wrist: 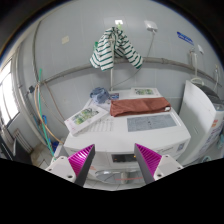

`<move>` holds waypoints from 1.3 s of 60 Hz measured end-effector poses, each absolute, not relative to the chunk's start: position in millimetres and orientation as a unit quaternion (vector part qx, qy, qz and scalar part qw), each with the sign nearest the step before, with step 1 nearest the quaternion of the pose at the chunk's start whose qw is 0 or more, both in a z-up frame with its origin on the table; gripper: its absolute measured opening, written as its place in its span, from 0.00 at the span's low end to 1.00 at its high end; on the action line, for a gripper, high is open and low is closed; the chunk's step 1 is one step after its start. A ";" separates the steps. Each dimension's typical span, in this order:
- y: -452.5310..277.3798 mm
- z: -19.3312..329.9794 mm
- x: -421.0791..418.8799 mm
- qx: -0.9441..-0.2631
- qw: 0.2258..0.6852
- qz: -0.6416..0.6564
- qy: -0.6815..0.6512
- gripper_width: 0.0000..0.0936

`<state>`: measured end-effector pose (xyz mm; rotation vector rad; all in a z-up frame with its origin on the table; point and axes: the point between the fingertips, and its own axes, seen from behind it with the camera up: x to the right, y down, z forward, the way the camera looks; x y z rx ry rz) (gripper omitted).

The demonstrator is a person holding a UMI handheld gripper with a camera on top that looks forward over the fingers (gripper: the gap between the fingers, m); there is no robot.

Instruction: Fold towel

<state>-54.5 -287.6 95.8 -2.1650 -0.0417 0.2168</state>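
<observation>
I hold gripper (113,160) high, fingers spread, empty, for overview. Towel (137,107) lies flat on table (150,125) at 12 o'clock, beyond fingers. Box (85,119) at 10 o'clock.

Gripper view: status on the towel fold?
Gripper open, empty, short of the table. Reddish-brown towel lies untouched on the table beyond the fingers. Box sits left of the towel, not blocking it.

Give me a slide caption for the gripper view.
Open tongs hover before a white table bearing a folded reddish-brown towel; striped cloth hangs behind.
</observation>
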 end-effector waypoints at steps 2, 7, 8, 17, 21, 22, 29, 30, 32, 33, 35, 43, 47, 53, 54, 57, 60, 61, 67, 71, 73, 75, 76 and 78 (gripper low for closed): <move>-276.0 92.3 -57.5 -0.881 0.465 0.084 -0.020 0.88; -240.5 84.4 -69.0 -0.880 0.466 0.084 -0.033 0.88; -232.6 82.4 -71.3 -0.881 0.464 0.084 -0.036 0.88; -154.1 69.9 -94.6 -0.878 0.464 0.098 -0.072 0.87; -110.8 70.6 -101.8 -0.872 0.472 0.102 -0.086 0.86; -99.5 70.6 -102.9 -0.870 0.473 0.102 -0.088 0.86; -20.9 56.0 -107.1 -0.875 0.466 0.092 -0.096 0.85; -10.6 53.1 -107.6 -0.875 0.465 0.090 -0.097 0.84; 8.4 47.9 -109.3 -0.877 0.462 0.090 -0.098 0.83; 16.8 45.1 -109.8 -0.878 0.460 0.090 -0.097 0.83; 31.7 39.4 -110.5 -0.881 0.455 0.090 -0.095 0.81; 59.8 7.1 -107.3 -0.894 0.428 0.067 -0.114 0.73; 58.8 -14.8 -102.8 -0.901 0.410 0.052 -0.129 0.64; 68.5 -13.1 -94.2 -0.887 0.441 0.030 -0.135 0.25; 70.5 -13.0 -87.7 -0.886 0.444 0.018 -0.131 0.15; 71.8 -12.2 -84.7 -0.883 0.454 0.016 -0.119 0.05; 71.9 -11.1 -84.2 -0.881 0.458 0.019 -0.118 0.04; 71.8 -11.2 -84.4 -0.881 0.457 0.021 -0.119 0.04; 70.9 -0.3 -85.0 -0.884 0.452 0.059 -0.104 0.02; 80.1 38.5 -62.9 -0.862 0.495 0.057 -0.092 0.02; 83.9 56.1 -44.7 -0.854 0.510 0.045 -0.090 0.02; 85.3 72.2 -27.4 -0.849 0.520 0.046 -0.081 0.02; 85.7 79.4 -18.4 -0.847 0.524 0.049 -0.074 0.02; 86.7 92.5 3.8 -0.844 0.530 0.053 -0.057 0.02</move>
